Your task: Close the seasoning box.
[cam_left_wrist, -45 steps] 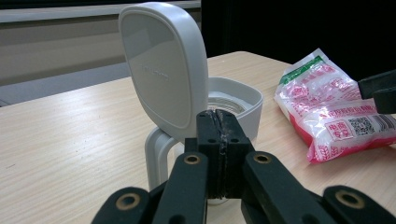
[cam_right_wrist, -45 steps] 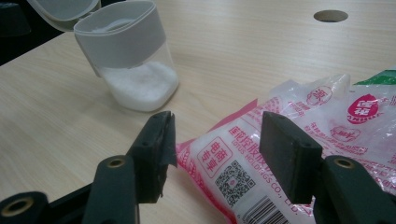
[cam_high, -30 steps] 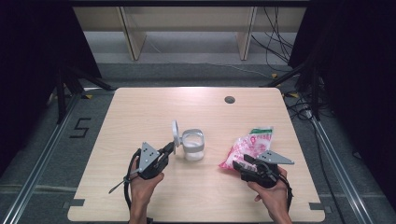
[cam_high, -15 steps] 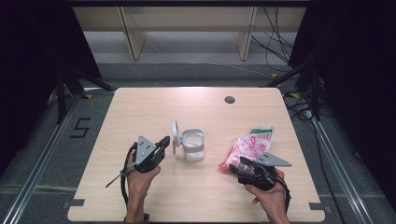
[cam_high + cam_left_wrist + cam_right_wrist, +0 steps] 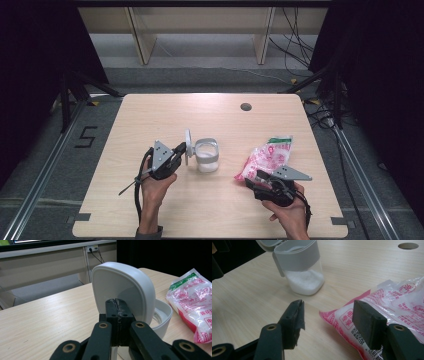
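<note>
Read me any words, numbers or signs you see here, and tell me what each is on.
"5": marked on the floor left of the table.
"専" and "源": printed on the pink bag, seen in the right gripper view.
Other bag print, including its code square: too small or blurred to read.

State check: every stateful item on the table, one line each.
White flip lid: swung open, upright, pinched at its edge by the left hand-held gripper.
Clear plastic container with grey collar: upright, mouth open, part-filled with white granules.
Pink-and-white plastic bag: lying flat on the table, looks sealed.
Left hand-held gripper: shut on the lid.
Right hand-held gripper: open, at the bag's corner.
</note>
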{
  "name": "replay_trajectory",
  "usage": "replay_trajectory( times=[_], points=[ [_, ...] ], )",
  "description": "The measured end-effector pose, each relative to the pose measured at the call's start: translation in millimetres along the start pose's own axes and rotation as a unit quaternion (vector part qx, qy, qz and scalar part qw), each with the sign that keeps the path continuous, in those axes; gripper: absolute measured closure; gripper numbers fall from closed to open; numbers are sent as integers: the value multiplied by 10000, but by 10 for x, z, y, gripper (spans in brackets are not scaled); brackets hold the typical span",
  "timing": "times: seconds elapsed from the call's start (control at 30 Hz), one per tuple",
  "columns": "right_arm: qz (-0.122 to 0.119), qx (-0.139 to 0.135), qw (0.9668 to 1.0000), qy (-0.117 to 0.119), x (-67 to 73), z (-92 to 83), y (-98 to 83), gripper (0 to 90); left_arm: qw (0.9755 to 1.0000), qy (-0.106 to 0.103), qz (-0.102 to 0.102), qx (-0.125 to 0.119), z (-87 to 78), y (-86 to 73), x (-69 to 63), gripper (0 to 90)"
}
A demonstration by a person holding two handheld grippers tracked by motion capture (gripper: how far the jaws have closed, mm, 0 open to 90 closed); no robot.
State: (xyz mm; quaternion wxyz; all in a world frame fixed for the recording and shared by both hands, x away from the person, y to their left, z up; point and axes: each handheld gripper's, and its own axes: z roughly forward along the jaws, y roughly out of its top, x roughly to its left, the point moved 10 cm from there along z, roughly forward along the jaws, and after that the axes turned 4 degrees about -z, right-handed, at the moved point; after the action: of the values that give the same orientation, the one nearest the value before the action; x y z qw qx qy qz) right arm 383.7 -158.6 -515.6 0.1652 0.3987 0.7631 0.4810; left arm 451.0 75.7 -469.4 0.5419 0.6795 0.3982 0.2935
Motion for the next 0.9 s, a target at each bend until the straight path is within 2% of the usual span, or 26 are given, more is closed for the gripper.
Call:
replay_trajectory(
  times=[0.07, 0.2, 0.23, 0.27, 0.3, 0.33, 0.4, 0.43, 0.53, 0.57, 0.6, 0.73, 0.77, 0.87, 0.9],
  points=[
    [191, 69, 9998, 41, 43, -14, -17, 423, 10000, -20, -2, -19, 7, 12, -8, 891],
    [128, -4, 9999, 48, 38, -6, -14, 420, 10000, -55, 25, -28, 16, 21, -31, 891],
    [-1, 11, 10000, 18, 19, -13, -12, 420, 10000, -63, 11, -23, 17, 21, -39, 890],
    [19, 28, 10000, 50, 29, -13, -16, 419, 10000, -65, 40, -24, 20, 22, -42, 890],
    [43, -7, 10000, 57, 33, -8, -12, 418, 9999, -93, 22, -48, 30, 23, -55, 890],
    [235, 22, 9997, 89, 65, -9, -21, 416, 10000, -71, 33, -23, 28, 20, -55, 889],
    [1, -36, 10000, 28, 25, -4, -12, 416, 9999, -76, 62, -21, 32, 19, -62, 889],
    [-16, -10, 10000, 10, 22, -17, -13, 416, 9999, -86, 43, -40, 37, 22, -71, 889],
    [67, -15, 9999, 105, 51, -12, -18, 415, 9999, -114, 101, -23, 55, 15, -94, 889],
    [249, -5, 9997, 75, 78, -18, -23, 415, 9999, -128, 90, -36, 71, 11, -104, 889],
    [154, -29, 9999, 52, 60, -11, -19, 415, 9999, -131, 109, 1, 75, 3, -107, 889],
    [237, 58, 9997, 52, 76, -37, -30, 414, 9997, -192, 119, 7, 122, -2, -188, 889],
    [212, -41, 9997, 83, 81, -18, -17, 414, 9996, -223, 190, 22, 131, -4, -212, 887],
    [246, 11, 9997, 76, 92, -22, -25, 413, 9993, -274, 263, 40, 160, -11, -275, 874],
    [136, -7, 9999, 77, 73, -21, -22, 413, 9993, -248, 266, 34, 158, -11, -277, 872]
  ],
)
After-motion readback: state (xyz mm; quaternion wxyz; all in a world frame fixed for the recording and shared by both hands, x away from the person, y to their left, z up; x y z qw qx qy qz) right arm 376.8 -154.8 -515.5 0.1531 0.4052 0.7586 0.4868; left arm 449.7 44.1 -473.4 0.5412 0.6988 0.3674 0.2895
